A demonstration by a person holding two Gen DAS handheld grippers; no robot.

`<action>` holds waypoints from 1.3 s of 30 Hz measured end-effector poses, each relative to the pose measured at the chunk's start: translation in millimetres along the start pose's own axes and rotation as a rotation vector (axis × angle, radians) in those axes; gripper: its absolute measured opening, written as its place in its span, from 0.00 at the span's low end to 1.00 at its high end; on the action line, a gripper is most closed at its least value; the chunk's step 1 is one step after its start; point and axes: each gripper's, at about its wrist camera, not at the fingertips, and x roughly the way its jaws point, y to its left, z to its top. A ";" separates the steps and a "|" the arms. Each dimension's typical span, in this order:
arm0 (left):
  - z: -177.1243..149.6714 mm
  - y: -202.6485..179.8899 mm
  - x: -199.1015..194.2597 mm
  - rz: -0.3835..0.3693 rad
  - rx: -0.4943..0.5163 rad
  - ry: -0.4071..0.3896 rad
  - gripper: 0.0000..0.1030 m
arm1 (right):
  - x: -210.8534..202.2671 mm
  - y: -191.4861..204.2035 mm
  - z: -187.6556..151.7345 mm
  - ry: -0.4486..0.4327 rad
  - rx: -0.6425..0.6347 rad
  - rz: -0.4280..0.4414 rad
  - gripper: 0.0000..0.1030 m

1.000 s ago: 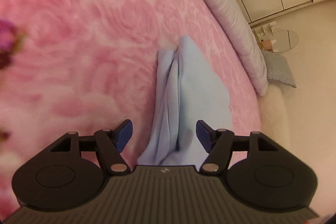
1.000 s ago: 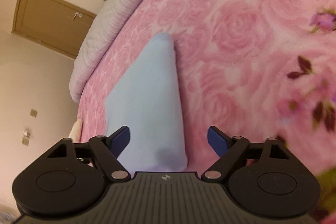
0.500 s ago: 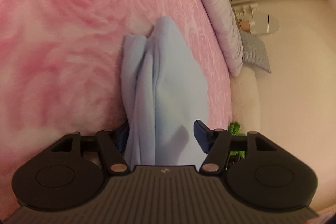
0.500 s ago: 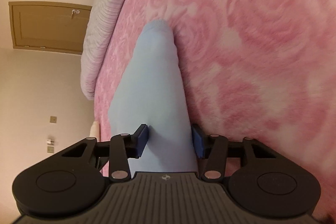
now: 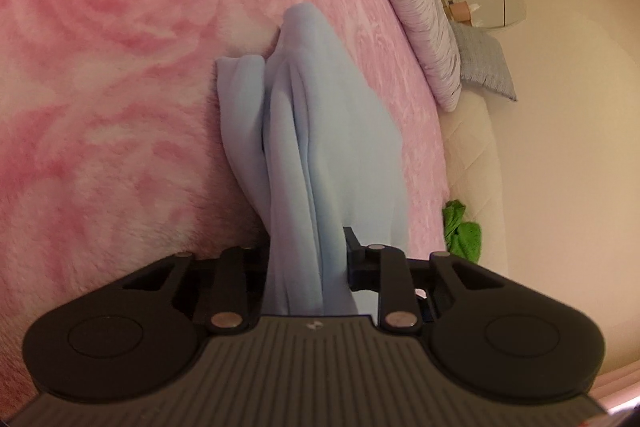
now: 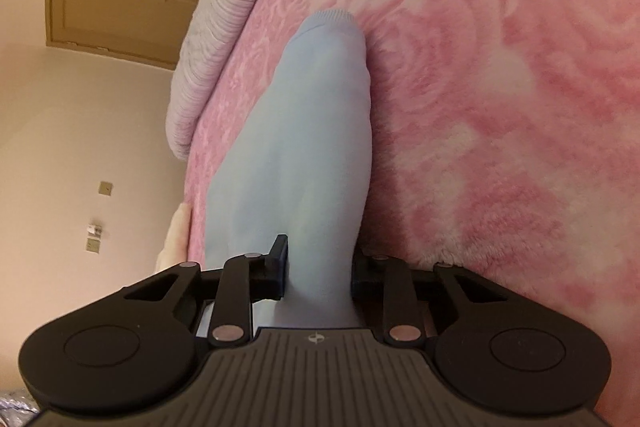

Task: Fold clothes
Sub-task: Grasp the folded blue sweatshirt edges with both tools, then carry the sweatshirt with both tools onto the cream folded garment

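Pinching the near end of the pale blue garment (image 5: 320,131), our left tool (image 5: 306,267) has just been closing its jaws, and the bunched cloth now sits squeezed between them, so we read it as clenched on the fabric. Our right tool (image 6: 320,267) has likewise just been closing and now grips its own stretch of the same blue cloth, which in its view (image 6: 304,131) runs away from the jaws as a smooth, narrow tube ending in a ribbed cuff at the far end. We take hold at the near edge with both tools because two separate grips let us lift and carry that edge evenly, which one grip alone could not do without the cloth sagging. In the left view the garment lies in long lengthwise pleats, gathered rather than flat, probably because the pinch draws the fabric inward. It rests on the bed, on a pink rose-patterned blanket (image 5: 120,67) whose plush pile looks likely to drag on the cloth as it moves. Further out, a ribbed lilac bolster (image 5: 416,7) lies along the bed's far right edge, a green cloth (image 5: 462,235) lies beside the bed, and a round glass side table (image 5: 492,7) stands on the floor. In the right view a wooden door (image 6: 116,11) stands at far left.
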 end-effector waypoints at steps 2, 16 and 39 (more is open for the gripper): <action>0.8 -4.1 -0.4 0.012 -0.021 0.005 0.20 | -0.9 5.5 2.1 0.006 0.038 -0.029 0.25; -13.5 -85.7 -130.8 0.073 -0.283 -0.092 0.15 | -37.5 143.5 1.9 0.173 0.193 -0.052 0.23; 120.9 44.2 -591.4 0.069 -0.293 -0.227 0.15 | 256.6 443.5 -141.5 0.185 0.126 0.025 0.23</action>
